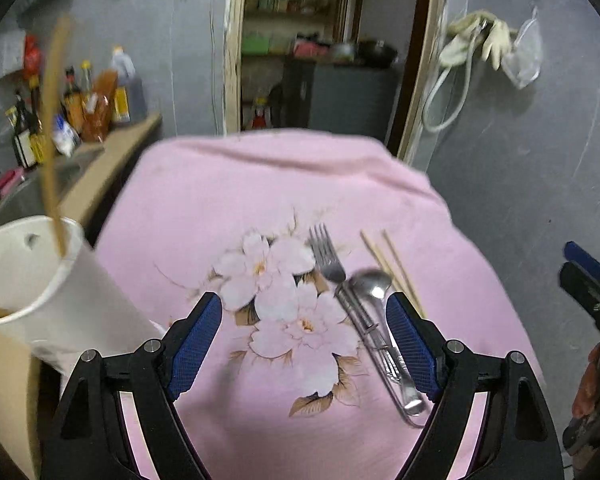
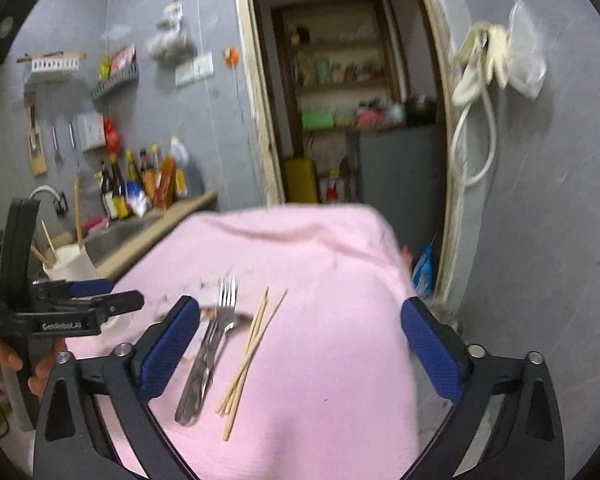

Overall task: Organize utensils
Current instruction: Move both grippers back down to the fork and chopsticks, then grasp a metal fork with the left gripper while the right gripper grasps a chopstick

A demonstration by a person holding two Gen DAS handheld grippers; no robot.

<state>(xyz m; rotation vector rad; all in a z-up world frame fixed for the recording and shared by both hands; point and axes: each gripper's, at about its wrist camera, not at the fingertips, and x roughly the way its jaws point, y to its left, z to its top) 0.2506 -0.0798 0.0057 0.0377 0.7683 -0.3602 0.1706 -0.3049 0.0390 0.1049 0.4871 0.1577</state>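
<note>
My table wears a soft pink cloth (image 1: 204, 200) printed with pale flowers. A white paper cup (image 1: 32, 276) stands at its left edge. Steel fork (image 1: 326, 254), spoon (image 1: 370, 284) and thin wooden chopsticks (image 2: 248, 354) lie mid-cloth, between the spread pads of my left claw (image 1: 304, 340) and right claw (image 2: 300, 354), untouched.

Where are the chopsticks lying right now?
In both wrist views the chopsticks lie on the pink cloth, just right of the fork and spoon.
</note>
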